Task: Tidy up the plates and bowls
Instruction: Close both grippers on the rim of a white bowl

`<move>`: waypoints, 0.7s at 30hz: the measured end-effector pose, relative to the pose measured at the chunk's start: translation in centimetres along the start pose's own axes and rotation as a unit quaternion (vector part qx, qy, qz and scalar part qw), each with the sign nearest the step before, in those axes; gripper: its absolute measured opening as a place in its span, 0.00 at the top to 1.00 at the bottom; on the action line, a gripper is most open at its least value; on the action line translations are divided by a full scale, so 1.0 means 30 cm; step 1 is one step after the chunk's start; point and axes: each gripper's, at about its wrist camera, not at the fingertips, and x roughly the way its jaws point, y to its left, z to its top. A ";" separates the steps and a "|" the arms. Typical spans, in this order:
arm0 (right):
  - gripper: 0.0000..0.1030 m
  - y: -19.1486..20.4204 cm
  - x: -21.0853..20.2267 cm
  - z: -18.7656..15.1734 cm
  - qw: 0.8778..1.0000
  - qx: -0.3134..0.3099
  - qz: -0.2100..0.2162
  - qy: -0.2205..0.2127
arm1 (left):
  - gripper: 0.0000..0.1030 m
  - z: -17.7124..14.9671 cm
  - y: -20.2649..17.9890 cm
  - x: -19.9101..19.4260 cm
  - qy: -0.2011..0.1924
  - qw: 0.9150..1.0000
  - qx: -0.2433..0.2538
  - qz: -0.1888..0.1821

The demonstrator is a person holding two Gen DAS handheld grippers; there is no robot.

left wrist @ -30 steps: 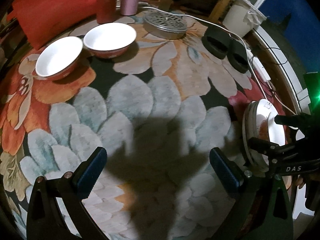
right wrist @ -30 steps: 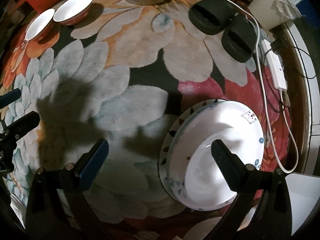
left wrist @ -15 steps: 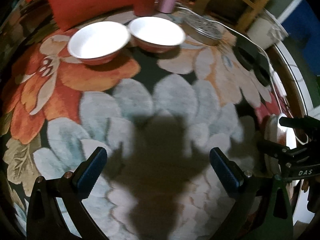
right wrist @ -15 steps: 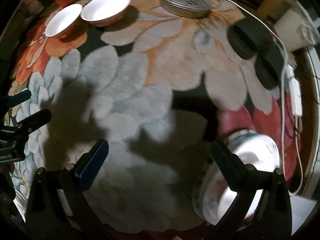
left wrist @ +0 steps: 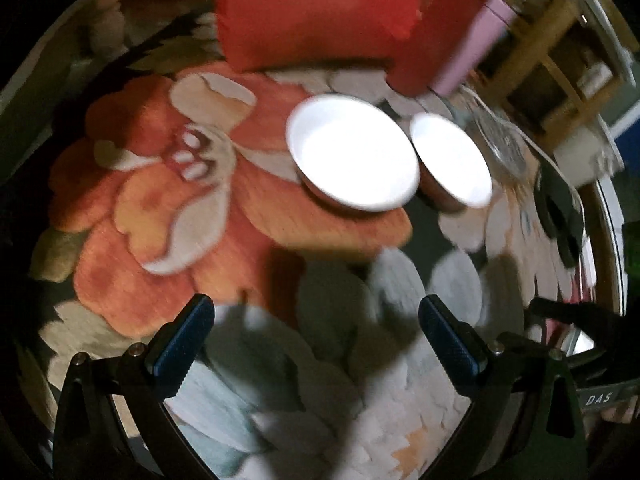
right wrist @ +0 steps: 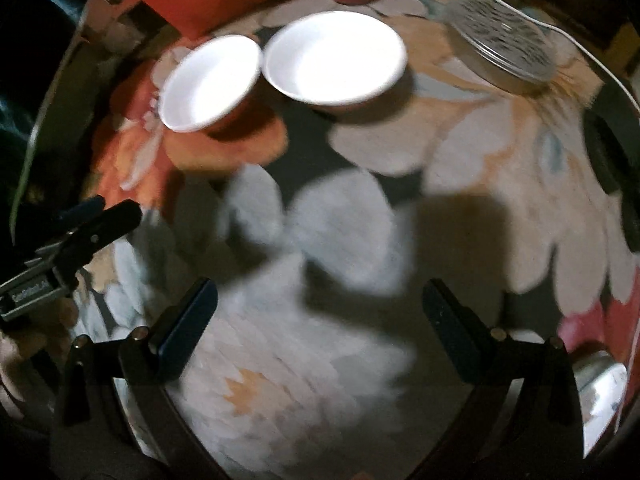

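Two white bowls with reddish outsides sit side by side on a flowered rug. In the left wrist view the nearer left bowl (left wrist: 352, 154) and the right bowl (left wrist: 450, 160) lie ahead of my open left gripper (left wrist: 316, 340), which holds nothing. The right wrist view shows the left bowl (right wrist: 210, 82) and the right bowl (right wrist: 334, 56) well beyond my open, empty right gripper (right wrist: 320, 320). A sliver of the stacked white plates (right wrist: 600, 384) shows at the lower right edge, and also the plates (left wrist: 578, 340) behind the right gripper's fingers (left wrist: 568, 312).
A red cushion (left wrist: 316, 8), a red cylinder (left wrist: 436, 40) and a pink cylinder (left wrist: 472, 44) stand behind the bowls. A round metal grated lid (right wrist: 504, 46) with a white cable (right wrist: 592, 56) lies at the right, with black slippers (right wrist: 616, 176) beyond. Wooden furniture (left wrist: 548, 52) stands at the back.
Both grippers have swung left and forward toward the two bowls, which now look larger and nearer. The plate stack has slid to the right edge of both views. Frames are motion-blurred.
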 end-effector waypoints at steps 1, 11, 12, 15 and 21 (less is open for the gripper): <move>0.01 0.015 0.002 0.025 1.000 0.002 0.010 -0.003 | 0.01 0.016 0.012 -0.005 -0.003 1.000 -0.003 0.002; 0.32 0.092 -0.010 0.327 0.996 -0.035 0.054 -0.065 | 0.09 0.205 0.109 0.051 -0.024 0.998 -0.059 -0.004; 0.34 0.106 -0.006 0.376 0.995 -0.048 0.051 -0.072 | 0.15 0.221 0.123 0.063 -0.026 0.997 -0.077 -0.009; 0.41 0.122 0.024 0.481 0.994 -0.059 0.058 -0.072 | 0.19 0.244 0.144 0.092 -0.027 0.993 -0.110 -0.017; 0.46 0.160 0.130 0.615 0.994 -0.078 0.074 -0.035 | 0.52 0.267 0.120 0.163 -0.013 0.992 -0.126 -0.020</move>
